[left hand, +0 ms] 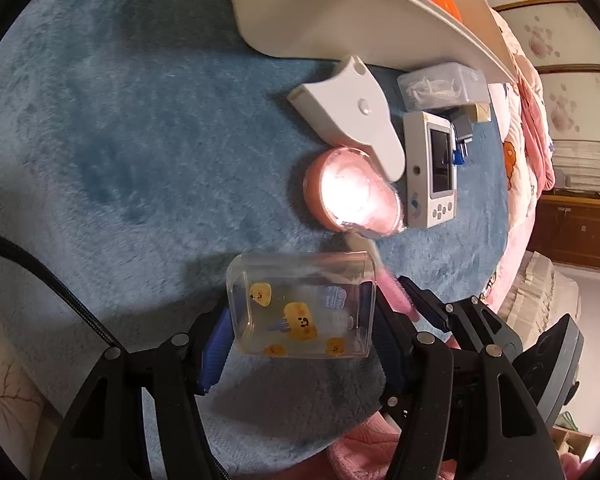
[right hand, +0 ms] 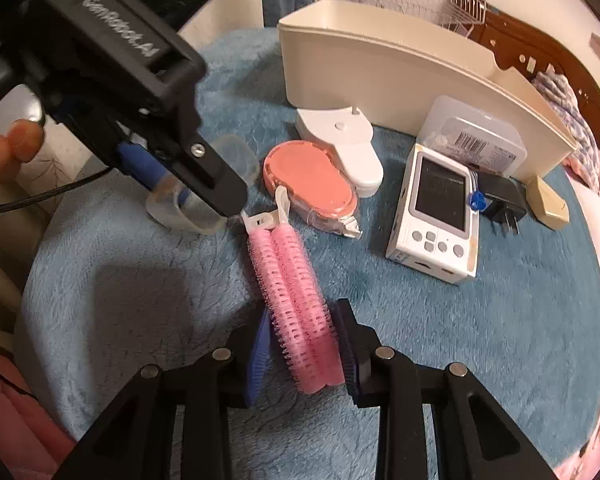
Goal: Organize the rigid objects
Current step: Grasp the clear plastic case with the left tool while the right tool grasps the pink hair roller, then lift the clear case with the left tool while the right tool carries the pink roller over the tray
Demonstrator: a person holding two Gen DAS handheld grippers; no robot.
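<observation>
Two tools, left tool [left hand: 300,320] gripping one clear box [left hand: 300,304], right tool [right hand: 300,356] one pink roller clip [right hand: 292,304]

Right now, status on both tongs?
Left tongs shut on clear box. Right tongs shut on pink roller clip. Bin unobstructed.

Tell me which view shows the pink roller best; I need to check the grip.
The right wrist view: the roller lies full length, its lower end pinched between the right tool. The left wrist view shows only a short stretch behind the clear box.
</observation>
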